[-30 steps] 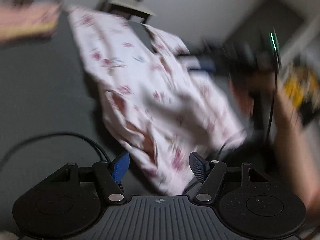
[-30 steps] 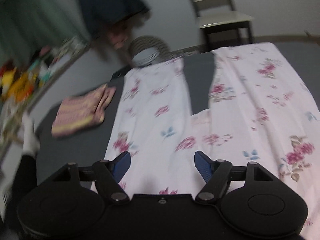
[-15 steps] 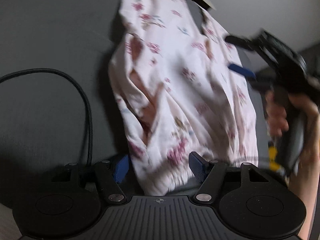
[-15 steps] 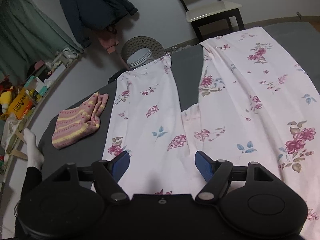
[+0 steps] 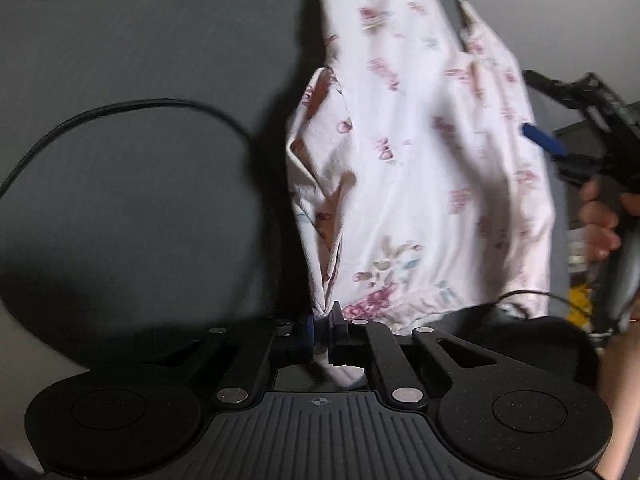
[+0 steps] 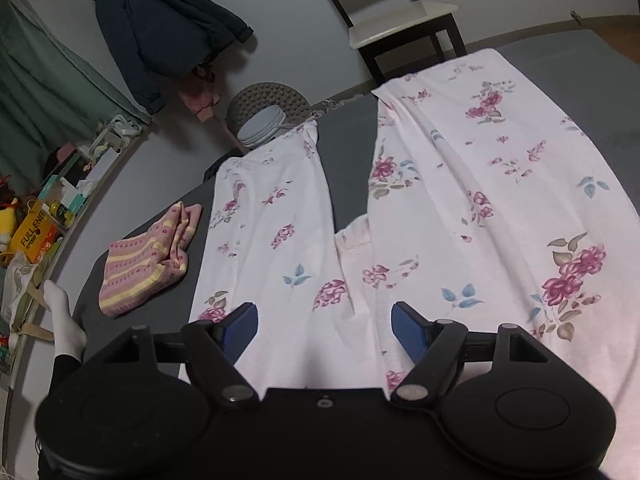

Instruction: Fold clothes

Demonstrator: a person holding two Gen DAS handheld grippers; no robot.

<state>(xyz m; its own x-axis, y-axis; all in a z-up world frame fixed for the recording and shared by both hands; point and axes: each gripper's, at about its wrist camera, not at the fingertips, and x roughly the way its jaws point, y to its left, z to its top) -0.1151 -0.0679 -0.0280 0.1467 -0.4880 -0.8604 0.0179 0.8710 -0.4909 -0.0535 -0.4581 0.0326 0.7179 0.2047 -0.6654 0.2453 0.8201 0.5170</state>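
Observation:
Pale pink floral trousers (image 6: 460, 184) lie spread on the dark grey bed (image 6: 348, 152), both legs stretching away from me. My left gripper (image 5: 323, 326) is shut on the waistband edge of the trousers (image 5: 420, 168), and the cloth bunches up from the pinch. My right gripper (image 6: 324, 328) hovers open over the waist end, its blue pads (image 6: 240, 322) on either side of the cloth without touching. In the left wrist view the right gripper (image 5: 560, 148) shows at the right edge, held by a hand (image 5: 600, 220).
A folded pink and yellow striped garment (image 6: 148, 260) lies left of the trousers. A black cable (image 5: 132, 116) loops across the bed. A chair (image 6: 400, 12) stands beyond the far edge, a dark jacket (image 6: 160, 28) hangs on the wall, and cluttered shelves (image 6: 48, 208) line the left.
My left gripper has closed on the waistband edge; half a second ago its jaws stood apart around the cloth. The right gripper stays open and has drifted slightly closer to the waist.

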